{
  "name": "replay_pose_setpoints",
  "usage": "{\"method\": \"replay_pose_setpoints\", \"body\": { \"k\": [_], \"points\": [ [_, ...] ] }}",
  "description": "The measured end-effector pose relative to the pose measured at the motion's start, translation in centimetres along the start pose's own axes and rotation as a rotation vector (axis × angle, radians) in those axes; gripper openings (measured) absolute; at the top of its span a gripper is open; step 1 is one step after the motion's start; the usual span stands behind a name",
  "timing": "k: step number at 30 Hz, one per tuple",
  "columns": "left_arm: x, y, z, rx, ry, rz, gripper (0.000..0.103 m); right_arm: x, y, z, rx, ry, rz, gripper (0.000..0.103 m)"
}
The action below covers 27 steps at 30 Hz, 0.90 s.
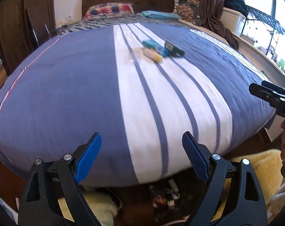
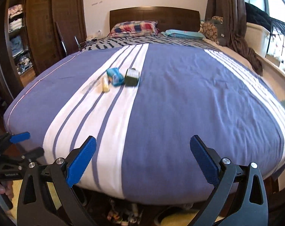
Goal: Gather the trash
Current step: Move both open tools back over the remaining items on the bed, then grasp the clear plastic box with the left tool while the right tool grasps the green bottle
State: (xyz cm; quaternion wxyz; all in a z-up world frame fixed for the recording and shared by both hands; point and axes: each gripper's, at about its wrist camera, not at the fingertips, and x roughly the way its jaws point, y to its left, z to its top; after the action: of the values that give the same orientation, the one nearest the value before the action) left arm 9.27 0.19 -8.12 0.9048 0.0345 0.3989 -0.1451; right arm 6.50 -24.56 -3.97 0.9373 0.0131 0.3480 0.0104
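Observation:
A small cluster of trash lies mid-bed on the white stripe of the blue cover (image 1: 67, 98): a teal packet (image 1: 154, 46), a dark box (image 1: 173, 49), a yellowish wrapper (image 1: 153, 55) and a clear plastic piece (image 1: 133, 56). The right wrist view shows the same teal packet (image 2: 115, 76), dark box (image 2: 132, 77), yellowish wrapper (image 2: 105, 87) and clear plastic (image 2: 90, 87). My left gripper (image 1: 141, 137) is open and empty above the foot of the bed, far short of the trash. My right gripper (image 2: 143, 139) is open and empty beside it, over the blue part.
Pillows (image 2: 135, 28) and a dark headboard (image 2: 153, 15) are at the far end. A wooden wardrobe (image 2: 40, 28) stands left; brown curtains (image 2: 227, 13) and a window are right. A yellow fluffy rug (image 1: 255, 169) and clutter (image 1: 165, 194) lie at the bed's foot.

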Motion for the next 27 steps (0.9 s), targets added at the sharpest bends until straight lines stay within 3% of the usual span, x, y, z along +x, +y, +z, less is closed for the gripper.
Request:
{"method": "replay_pose_setpoints", "body": {
  "k": [6, 18, 27],
  "points": [
    [2.3, 0.7, 3.7, 0.004, -0.008, 0.012, 0.085, 3.6, -0.3, 2.8, -0.001, 0.019, -0.013, 0.100],
    [10.4, 1.5, 9.5, 0.010, 0.051, 0.043, 0.084, 12.3, -0.1, 7.8, 0.006, 0.081, 0.022, 0.100],
    [15.3, 2.8, 13.3, -0.045, 0.081, 0.034, 0.070, 18.8, 1.0, 11.4, 0.046, 0.133, 0.089, 0.099]
  ]
}}
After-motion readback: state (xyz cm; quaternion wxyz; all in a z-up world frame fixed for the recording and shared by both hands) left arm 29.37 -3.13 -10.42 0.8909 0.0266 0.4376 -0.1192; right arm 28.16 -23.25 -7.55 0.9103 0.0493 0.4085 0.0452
